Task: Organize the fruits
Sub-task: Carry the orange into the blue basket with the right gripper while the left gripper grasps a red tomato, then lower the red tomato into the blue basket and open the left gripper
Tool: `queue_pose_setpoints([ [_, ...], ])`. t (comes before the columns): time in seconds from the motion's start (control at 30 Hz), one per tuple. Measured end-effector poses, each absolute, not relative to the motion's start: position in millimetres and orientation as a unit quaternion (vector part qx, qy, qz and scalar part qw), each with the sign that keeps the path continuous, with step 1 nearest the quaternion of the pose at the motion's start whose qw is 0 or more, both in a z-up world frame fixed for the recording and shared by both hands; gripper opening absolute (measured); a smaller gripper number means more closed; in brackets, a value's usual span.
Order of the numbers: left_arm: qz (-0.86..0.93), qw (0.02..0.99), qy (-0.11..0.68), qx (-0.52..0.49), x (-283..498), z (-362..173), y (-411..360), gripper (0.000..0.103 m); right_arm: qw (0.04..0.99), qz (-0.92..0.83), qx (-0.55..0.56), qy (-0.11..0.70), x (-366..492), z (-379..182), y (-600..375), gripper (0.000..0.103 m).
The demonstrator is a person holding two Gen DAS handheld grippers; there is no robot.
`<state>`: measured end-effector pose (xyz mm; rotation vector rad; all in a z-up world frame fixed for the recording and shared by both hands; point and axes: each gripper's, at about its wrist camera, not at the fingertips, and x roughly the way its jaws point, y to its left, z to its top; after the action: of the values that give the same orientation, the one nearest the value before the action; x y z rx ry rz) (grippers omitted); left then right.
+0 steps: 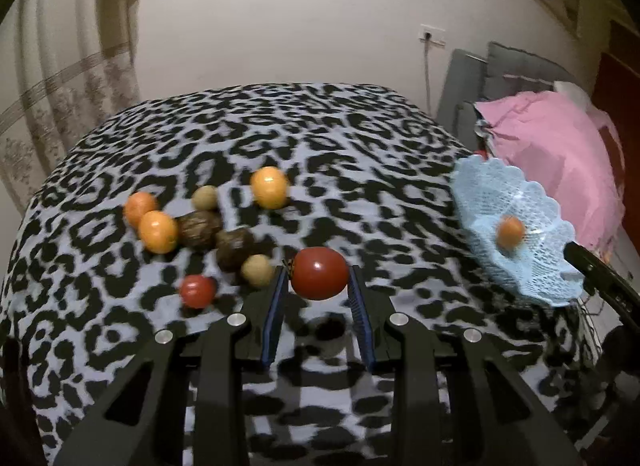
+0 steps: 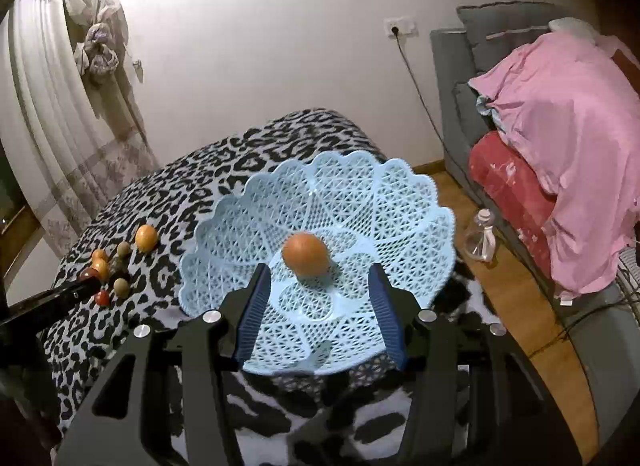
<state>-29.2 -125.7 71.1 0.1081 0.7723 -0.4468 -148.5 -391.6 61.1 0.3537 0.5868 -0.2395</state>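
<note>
My left gripper [image 1: 319,274] is shut on a large red tomato [image 1: 319,273] and holds it above the leopard-print cloth [image 1: 280,133]. Left of it lie several fruits: oranges [image 1: 158,231], brown walnuts [image 1: 234,248], pale round fruits [image 1: 257,270] and a small red tomato [image 1: 197,290]. The light blue lattice basket [image 1: 480,189] sits at the right with one orange [image 1: 511,230] inside. In the right wrist view my right gripper [image 2: 318,278] is open above the basket [image 2: 380,201], and the orange [image 2: 305,254] lies between its fingers, untouched.
A grey sofa [image 2: 452,77] with a pink cloth [image 2: 568,113] and a red cushion [image 2: 508,181] stands to the right. A clear plastic bottle [image 2: 481,236] stands on the wooden floor. Curtains [image 2: 48,105] hang at the left. The left gripper's arm [image 2: 48,300] shows at the left.
</note>
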Motion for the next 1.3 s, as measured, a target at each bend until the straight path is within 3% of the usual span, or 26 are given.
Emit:
queue_pose_setpoints([
  [0.2, -0.253, 0.893, 0.367, 0.068, -38.1, 77.7, -160.9, 0.031, 0.94, -0.153, 0.175, 0.251, -158.4, 59.7, -399.8, 0.053],
  [0.33, -0.282, 0.884, 0.365, 0.074, -43.1, 81.5, -186.3, 0.031, 0.938, -0.176, 0.186, 0.234, -162.1, 54.2, -402.9, 0.065],
  [0.9, -0.358, 0.849, 0.375, 0.101, -52.7, 68.7, -269.4, 0.032, 0.93, -0.19, 0.224, 0.219, -170.7, 46.8, -415.5, 0.067],
  [0.93, -0.358, 0.848, 0.378, 0.1, -51.1, 66.4, -270.5, 0.033, 0.93, -0.19, 0.224, 0.219, -170.9, 47.0, -415.4, 0.067],
  [1.03, -0.353, 0.844, 0.392, 0.094, -46.7, 60.4, -271.5, 0.058, 0.93, -0.189, 0.224, 0.22, -170.1, 47.2, -415.2, 0.069],
  [1.3, -0.365, 0.844, 0.378, 0.106, -52.3, 60.4, -274.7, 0.068, 0.931, -0.188, 0.223, 0.221, -170.2, 46.6, -412.6, 0.071],
])
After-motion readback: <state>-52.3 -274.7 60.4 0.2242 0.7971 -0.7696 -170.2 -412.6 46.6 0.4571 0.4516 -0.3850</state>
